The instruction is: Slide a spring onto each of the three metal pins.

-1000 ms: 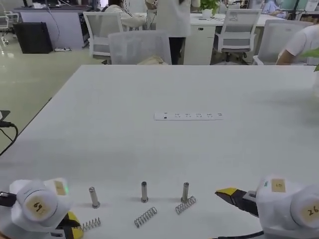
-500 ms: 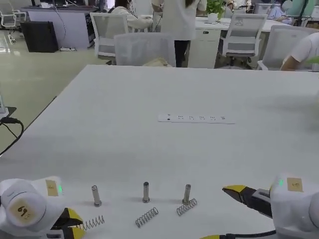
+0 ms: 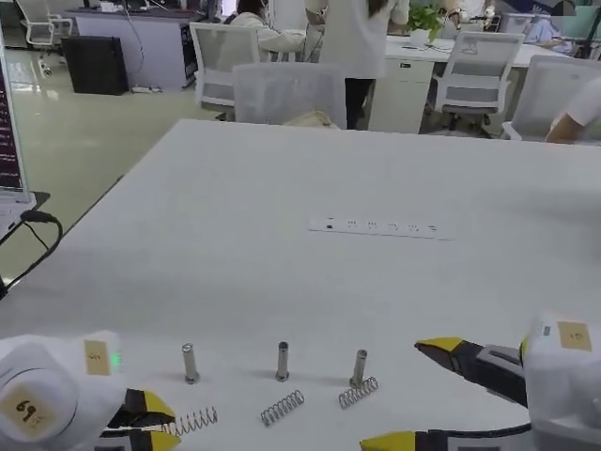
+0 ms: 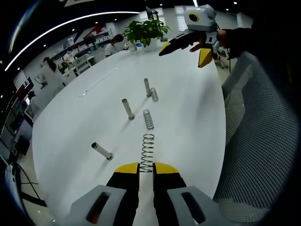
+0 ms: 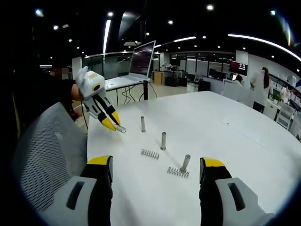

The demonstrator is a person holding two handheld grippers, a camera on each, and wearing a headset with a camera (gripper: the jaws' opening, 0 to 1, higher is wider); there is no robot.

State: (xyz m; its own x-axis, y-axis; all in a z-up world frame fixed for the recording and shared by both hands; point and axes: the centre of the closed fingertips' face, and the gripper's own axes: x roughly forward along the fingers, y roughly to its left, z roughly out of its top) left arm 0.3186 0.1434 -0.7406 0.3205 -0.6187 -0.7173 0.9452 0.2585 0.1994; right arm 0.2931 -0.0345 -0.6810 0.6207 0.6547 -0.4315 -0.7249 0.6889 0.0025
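Your yellow-tipped left gripper (image 4: 146, 165) has closed on the near end of the thin coiled wire spring (image 4: 147, 148) — which lies beside the leftmost upright grey metal pin (image 4: 101, 150). Your right gripper (image 5: 156, 162) gapes wide — first threading likely follows.

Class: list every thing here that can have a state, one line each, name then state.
Left gripper, shut on left spring end.
Right gripper, open, empty.
Left spring, lying, one end gripped.
Middle spring, lying loose.
Right spring, lying loose beside right pin.
Left pin, upright, bare.
Middle pin, upright, bare.
Right pin, upright, bare.
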